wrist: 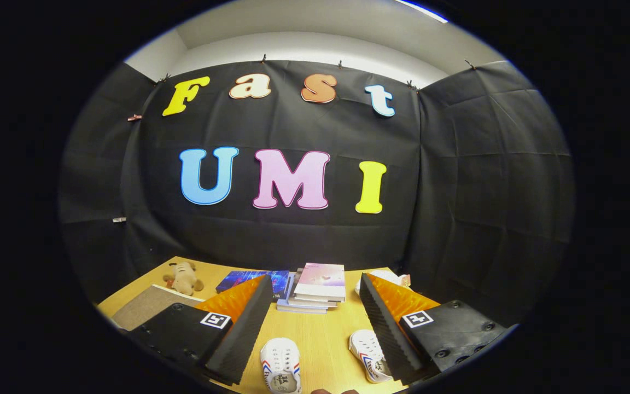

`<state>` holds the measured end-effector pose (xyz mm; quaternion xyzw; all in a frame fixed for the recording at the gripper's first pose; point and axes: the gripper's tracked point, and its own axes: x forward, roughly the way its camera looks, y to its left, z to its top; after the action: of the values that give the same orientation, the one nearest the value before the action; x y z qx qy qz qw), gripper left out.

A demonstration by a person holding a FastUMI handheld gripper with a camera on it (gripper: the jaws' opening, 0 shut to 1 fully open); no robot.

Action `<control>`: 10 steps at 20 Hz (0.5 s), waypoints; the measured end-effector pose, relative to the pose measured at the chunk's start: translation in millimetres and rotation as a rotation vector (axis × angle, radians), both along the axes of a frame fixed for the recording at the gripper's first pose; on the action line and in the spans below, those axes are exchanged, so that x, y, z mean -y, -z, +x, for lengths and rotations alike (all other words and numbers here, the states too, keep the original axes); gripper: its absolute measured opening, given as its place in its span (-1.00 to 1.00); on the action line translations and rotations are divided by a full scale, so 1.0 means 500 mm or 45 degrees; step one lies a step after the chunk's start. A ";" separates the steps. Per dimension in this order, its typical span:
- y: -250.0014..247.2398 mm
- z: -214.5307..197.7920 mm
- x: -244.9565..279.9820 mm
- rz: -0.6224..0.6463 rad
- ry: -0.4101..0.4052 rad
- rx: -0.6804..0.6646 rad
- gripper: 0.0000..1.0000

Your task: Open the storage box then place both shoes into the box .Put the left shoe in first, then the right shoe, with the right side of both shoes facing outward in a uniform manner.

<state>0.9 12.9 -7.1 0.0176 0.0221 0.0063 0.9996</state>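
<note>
Shoes: two white canvas sneakers with red-blue stripes, left shoe (281, 365) and right shoe (369, 354), lie on the wooden table (320, 334), short of the stacked books (315, 287). Gripper (315, 317) hangs spread wide, empty. Judged step: none begun; locate the storage box first.

White shoes (281, 365), red-blue stripes

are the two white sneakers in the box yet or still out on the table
Out: both white sneakers lie on the wooden table, between the open gripper's fingers.
</note>
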 end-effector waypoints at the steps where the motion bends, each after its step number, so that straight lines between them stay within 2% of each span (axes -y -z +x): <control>1: 0.007 0.000 -0.002 -0.005 -0.006 -0.014 0.95; 10: 0.051 0.001 -0.019 0.022 -0.030 -0.123 0.95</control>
<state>1.5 22.5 -32.7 0.0264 0.0705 0.0176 0.9970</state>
